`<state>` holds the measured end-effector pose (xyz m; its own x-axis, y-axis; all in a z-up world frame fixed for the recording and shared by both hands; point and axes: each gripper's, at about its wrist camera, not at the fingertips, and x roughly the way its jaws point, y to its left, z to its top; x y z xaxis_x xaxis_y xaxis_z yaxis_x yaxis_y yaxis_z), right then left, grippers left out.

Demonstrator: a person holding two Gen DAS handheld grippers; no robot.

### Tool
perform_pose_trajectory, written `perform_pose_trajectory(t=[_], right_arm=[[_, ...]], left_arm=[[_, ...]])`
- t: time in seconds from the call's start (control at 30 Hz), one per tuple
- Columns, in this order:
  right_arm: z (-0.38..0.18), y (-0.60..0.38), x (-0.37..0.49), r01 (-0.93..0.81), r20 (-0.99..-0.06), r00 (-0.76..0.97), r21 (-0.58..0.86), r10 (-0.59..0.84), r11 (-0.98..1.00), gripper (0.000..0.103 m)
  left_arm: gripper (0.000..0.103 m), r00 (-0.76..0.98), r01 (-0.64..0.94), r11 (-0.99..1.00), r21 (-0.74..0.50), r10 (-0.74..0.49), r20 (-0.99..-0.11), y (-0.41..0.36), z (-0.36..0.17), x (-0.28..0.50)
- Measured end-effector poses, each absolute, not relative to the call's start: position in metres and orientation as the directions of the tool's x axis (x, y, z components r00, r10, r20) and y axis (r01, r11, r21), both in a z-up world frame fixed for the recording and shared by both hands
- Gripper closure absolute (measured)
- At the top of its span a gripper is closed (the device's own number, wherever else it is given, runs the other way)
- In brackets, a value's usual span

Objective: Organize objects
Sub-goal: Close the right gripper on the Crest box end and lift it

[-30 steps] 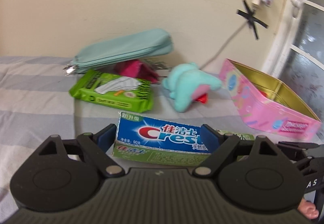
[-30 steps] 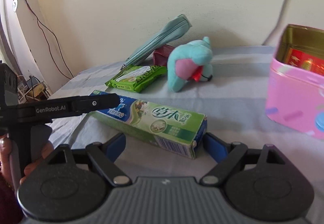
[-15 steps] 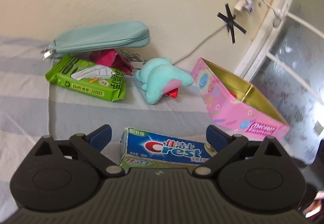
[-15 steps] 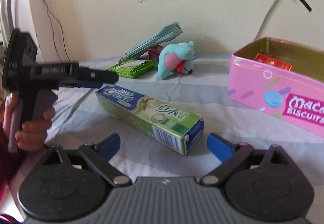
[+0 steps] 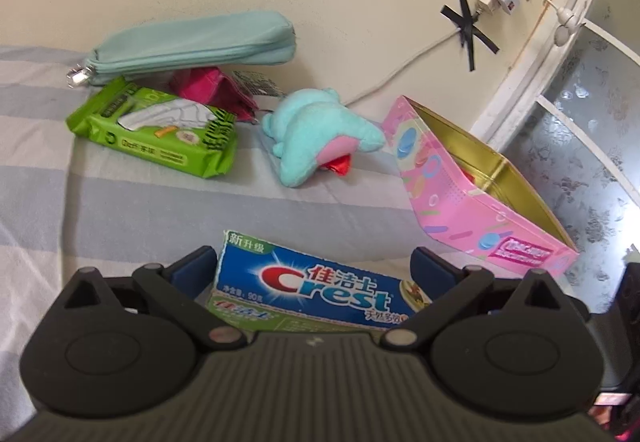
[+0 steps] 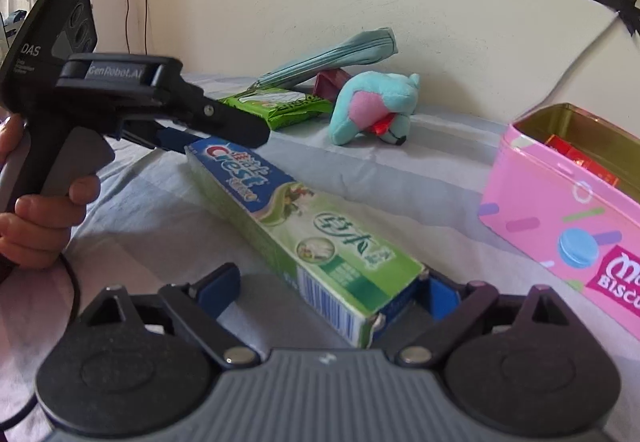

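A blue and green Crest toothpaste box (image 5: 312, 284) lies on the striped bedsheet (image 5: 120, 202). My left gripper (image 5: 312, 266) straddles its blue end with jaws wide apart, the pads clear of the box. In the right wrist view the same left gripper (image 6: 216, 136) is held by a hand at the box's far end (image 6: 240, 170). My right gripper (image 6: 332, 294) sits at the box's green barcode end, its jaws closing. The right pad is at the box's corner and the left pad still stands apart.
An open pink biscuit tin (image 5: 460, 202) (image 6: 560, 222) with red packets inside stands to the right. Along the wall lie a teal plush toy (image 5: 316, 138), a green wipes pack (image 5: 156, 130), a magenta pouch (image 5: 212, 86) and a teal pencil case (image 5: 192, 46). A cable hangs on the wall.
The left jaws have spread wide off the toothpaste box. The right gripper has rolled and moved in on the box's near end, and its jaws have widened and then narrowed.
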<state>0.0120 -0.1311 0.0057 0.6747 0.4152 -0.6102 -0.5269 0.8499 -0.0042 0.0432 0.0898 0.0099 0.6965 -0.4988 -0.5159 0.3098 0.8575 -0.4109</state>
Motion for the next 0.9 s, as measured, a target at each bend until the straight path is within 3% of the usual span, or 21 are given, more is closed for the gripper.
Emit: perform_pose_trajectory(t=[0.03,0.17,0.4,0.7,0.9], right_arm=[[0.007,-0.133,0.01,-0.528,-0.604,0.676,0.002,0.422,0.849,0.034],[0.008,-0.13,-0.008,-0.535,-0.595,0.688,-0.029,0.415,0.845,0.04],[0.011,-0.12,-0.043,-0.579,-0.593,0.673,-0.053,0.441,0.813,0.053],[0.008,-0.119,-0.044,-0.579,-0.583,0.678,-0.049,0.447,0.814,0.051],[0.008,-0.116,-0.044,-0.584,-0.579,0.684,-0.072,0.443,0.809,0.041]], left_arm=[[0.003,0.699,0.304,0.856,-0.419,-0.499,-0.512,0.093,0.01,0.044],[0.006,0.694,0.298,0.833,-0.465,-0.524,-0.494,0.103,0.009,0.045],[0.006,0.699,0.324,0.85,-0.415,-0.511,-0.501,0.096,0.011,0.04],[0.003,0.679,0.311,0.858,-0.408,-0.501,-0.536,0.095,0.006,0.044],[0.002,0.666,0.292,0.837,-0.462,-0.525,-0.53,0.103,0.007,0.046]])
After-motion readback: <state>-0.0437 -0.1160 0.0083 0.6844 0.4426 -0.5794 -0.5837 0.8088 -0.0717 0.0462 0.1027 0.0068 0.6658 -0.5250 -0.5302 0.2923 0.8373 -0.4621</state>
